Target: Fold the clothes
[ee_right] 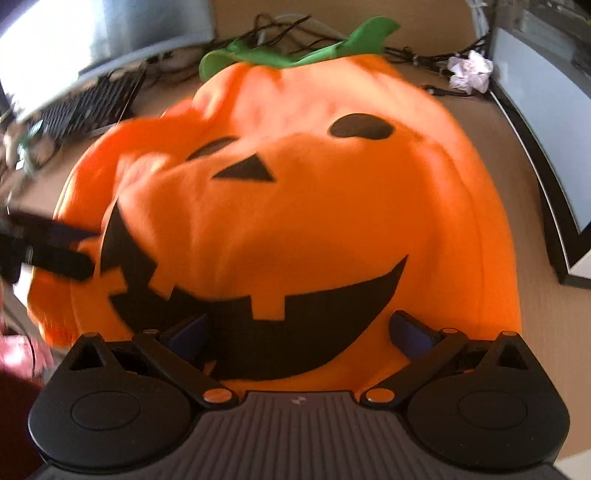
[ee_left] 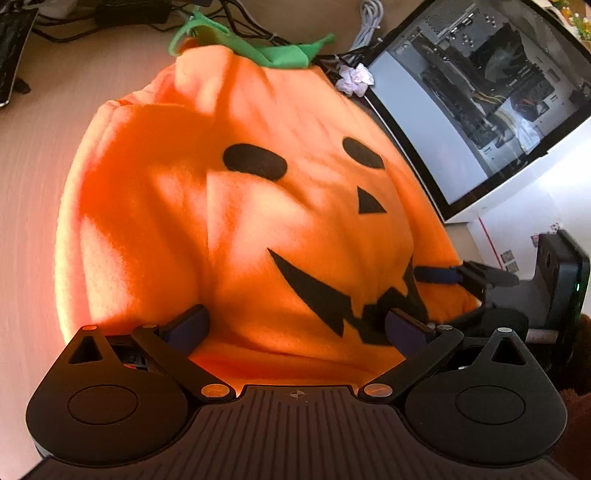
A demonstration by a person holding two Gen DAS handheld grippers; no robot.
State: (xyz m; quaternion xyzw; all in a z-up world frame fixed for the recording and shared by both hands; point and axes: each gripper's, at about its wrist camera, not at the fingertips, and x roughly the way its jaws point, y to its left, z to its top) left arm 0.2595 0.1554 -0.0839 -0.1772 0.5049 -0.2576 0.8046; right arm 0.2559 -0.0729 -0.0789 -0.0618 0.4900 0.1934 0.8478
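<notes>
While both my grippers hang low over the desk (ee_left: 33, 177), I see the orange pumpkin costume (ee_left: 258, 206) spread on it and filling the space ahead of both pairs of jaws. Starting at the far left, a dark keyboard (ee_right: 85, 107) lies well beyond the left finger of my right gripper, with a tangle of black cables (ee_right: 273, 26) behind the garment's green leaf collar (ee_right: 295, 51). My left gripper (ee_left: 295, 328) has its jaws spread wide; the blue pads (ee_left: 188, 326) sit on either side of a raised fold of fleece at the garment's near edge, and I cannot tell whether they touch it. They hold nothing that I can make out. In its view the black felt mouth (ee_left: 332, 295) runs toward the right finger, and just past that finger my right gripper's tips reach in over the costume's right hem. My right gripper (ee_right: 299, 332) is also opened wide, its pads straddling the mouth at the near edge, clamped on nothing. In its view the left gripper's fingers come in blurred just beyond its left finger, at the garment's left side. Farther right, past the right finger, a crumpled white paper (ee_right: 471, 72) lies near the collar, and a black-framed monitor (ee_right: 546, 162) stands beside the costume.
</notes>
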